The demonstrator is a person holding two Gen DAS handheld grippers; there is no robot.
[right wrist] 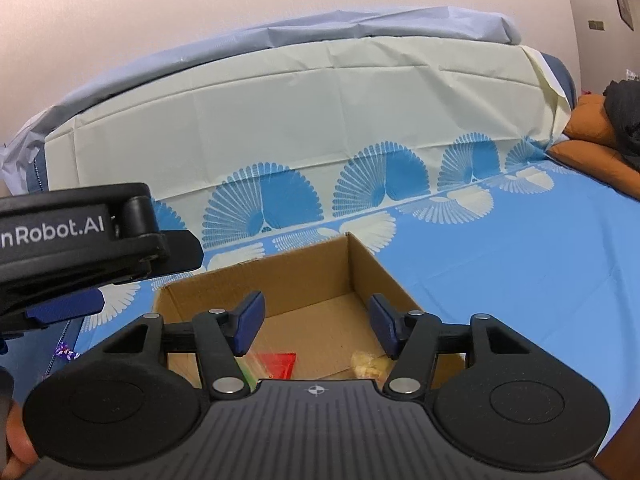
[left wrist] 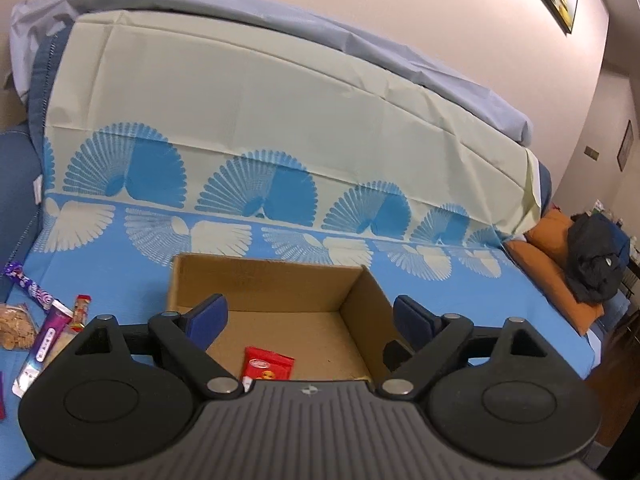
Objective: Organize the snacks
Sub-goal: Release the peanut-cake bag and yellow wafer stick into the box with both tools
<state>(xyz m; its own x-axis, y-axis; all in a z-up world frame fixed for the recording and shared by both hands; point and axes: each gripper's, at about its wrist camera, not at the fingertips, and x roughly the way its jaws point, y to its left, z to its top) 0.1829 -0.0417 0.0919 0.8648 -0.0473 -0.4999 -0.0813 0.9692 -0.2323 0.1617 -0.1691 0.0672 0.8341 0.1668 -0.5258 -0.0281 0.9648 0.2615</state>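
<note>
An open cardboard box stands on the blue patterned cloth. A red snack packet lies on its floor, and a clear bag of yellowish snacks lies beside it in the right wrist view. My left gripper is open over the box with nothing between its blue pads. My right gripper is open too, above the box floor, its pads clear of the snacks. More snacks lie left of the box: a purple wrapper, a biscuit bag, a purple-and-white packet, a small red packet.
The left gripper's black body crosses the left side of the right wrist view. A cream and blue cloth covers the sofa back. An orange cushion with dark clothing lies at the right end. A hand shows at bottom left.
</note>
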